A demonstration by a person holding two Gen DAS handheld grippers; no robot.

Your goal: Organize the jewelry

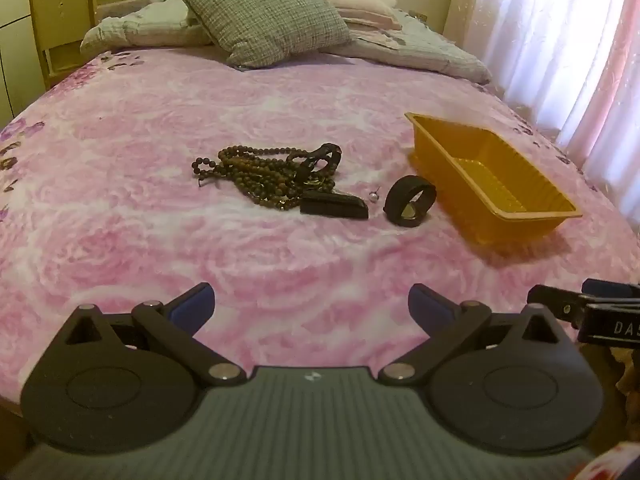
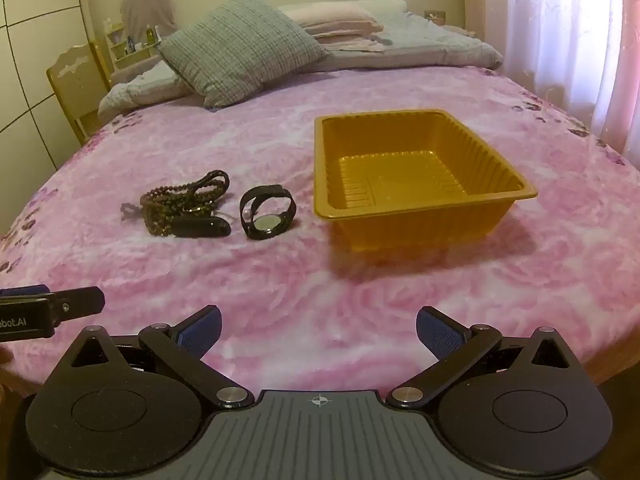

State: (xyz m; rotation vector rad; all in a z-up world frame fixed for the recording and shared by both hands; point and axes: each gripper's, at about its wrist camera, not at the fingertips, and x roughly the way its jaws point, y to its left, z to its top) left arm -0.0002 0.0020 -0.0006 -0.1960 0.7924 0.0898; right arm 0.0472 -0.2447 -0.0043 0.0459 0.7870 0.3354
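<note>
A tangle of brown bead necklaces (image 1: 260, 174) lies on the pink bedspread, with a black oblong piece (image 1: 334, 208) at its near right end and a small silver earring (image 1: 374, 196) beside it. A black wristwatch (image 1: 408, 200) lies between the beads and an empty orange plastic tray (image 1: 516, 211). The right wrist view shows the beads (image 2: 180, 204), watch (image 2: 267, 212) and tray (image 2: 420, 200) too. My left gripper (image 1: 311, 304) is open and empty, short of the beads. My right gripper (image 2: 318, 326) is open and empty, short of the tray.
A grey checked cushion (image 1: 260, 12), folded blankets and pillows lie at the head of the bed. A wooden chair (image 1: 60, 28) stands at the far left, a curtained window (image 1: 560, 40) at the right. The other gripper shows at each view's edge (image 2: 60, 308).
</note>
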